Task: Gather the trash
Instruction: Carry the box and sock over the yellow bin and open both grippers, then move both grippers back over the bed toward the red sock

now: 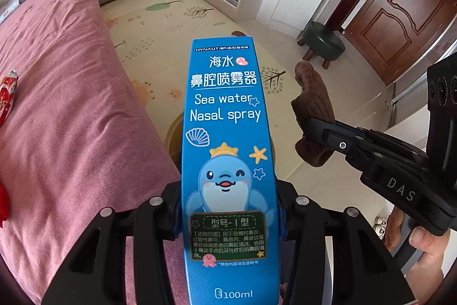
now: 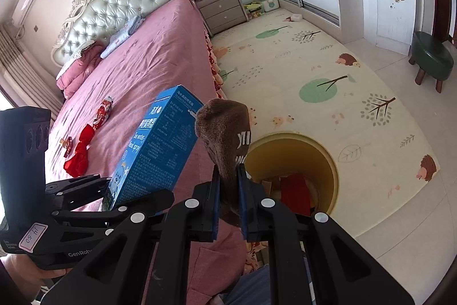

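My left gripper [image 1: 228, 207] is shut on a tall blue nasal spray box [image 1: 225, 133], which stands up between its pads over the bed's edge. To its right, my right gripper [image 1: 328, 133] is shut on a brown sock [image 1: 311, 102]. In the right wrist view the sock [image 2: 225, 133] sticks up from the right gripper [image 2: 230, 190], just left of a round yellow bin [image 2: 322, 150] on the floor. The box [image 2: 160, 145] leans in the left gripper [image 2: 108, 190] over the pink bed. Only a sliver of the bin [image 1: 172, 130] shows behind the box.
The bin holds a red item [image 2: 295, 190] and cardboard scraps. Red wrappers [image 2: 81, 150] and a foil packet [image 2: 104, 110] lie on the pink bed [image 2: 142, 70]. A patterned play mat [image 2: 300, 62] covers the floor. A green stool [image 2: 431, 59] stands at the right, a nightstand [image 2: 222, 10] by the headboard.
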A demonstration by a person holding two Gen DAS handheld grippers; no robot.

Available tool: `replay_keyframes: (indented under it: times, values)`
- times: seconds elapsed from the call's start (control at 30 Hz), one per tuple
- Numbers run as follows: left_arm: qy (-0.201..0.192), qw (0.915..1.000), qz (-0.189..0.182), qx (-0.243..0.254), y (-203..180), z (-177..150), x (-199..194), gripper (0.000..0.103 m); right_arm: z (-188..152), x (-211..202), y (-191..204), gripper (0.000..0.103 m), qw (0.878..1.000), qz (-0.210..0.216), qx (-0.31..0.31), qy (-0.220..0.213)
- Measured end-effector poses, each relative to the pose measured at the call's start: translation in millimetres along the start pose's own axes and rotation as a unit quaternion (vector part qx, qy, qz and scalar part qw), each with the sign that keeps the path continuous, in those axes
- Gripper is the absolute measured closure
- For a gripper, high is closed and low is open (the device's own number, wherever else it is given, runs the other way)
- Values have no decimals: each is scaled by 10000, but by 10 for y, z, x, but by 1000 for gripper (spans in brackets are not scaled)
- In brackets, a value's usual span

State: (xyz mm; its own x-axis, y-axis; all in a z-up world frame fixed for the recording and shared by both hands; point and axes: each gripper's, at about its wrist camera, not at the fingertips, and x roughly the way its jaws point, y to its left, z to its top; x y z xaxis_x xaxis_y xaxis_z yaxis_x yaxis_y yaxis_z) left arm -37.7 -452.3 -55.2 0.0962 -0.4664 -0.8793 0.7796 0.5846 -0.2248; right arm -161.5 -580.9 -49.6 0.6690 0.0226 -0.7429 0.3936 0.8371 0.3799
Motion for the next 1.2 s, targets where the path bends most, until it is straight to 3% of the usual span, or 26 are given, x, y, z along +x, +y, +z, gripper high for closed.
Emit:
replay_keyframes:
  times: [0.17,0.23,0.27,0.3,0.67,1.2]
  values:
    - [-38,9998,-180,-70,-41,140,116,55,41,17,-104,89,9999,-91,80,-52]
    - [-116,9998,-128,-116,-34,182,126,37,87,9,-196,79,9998,-145,146,-76]
    - [-166,9997,-123,-160,-27,196,119,21,97,-1,-230,71,9996,-179,198,-99]
    - [-226,9995,-115,-189,-19,204,106,20,106,-12,-271,67,9994,-196,243,-128]
    - [-264,9994,94,-192,77,138,-52,18,106,-59,-275,65,9995,-206,195,-107]
    - [-712,9938,514,-683,687,-313,-675,18,70,-52,735,64,9981,188,-585,43]
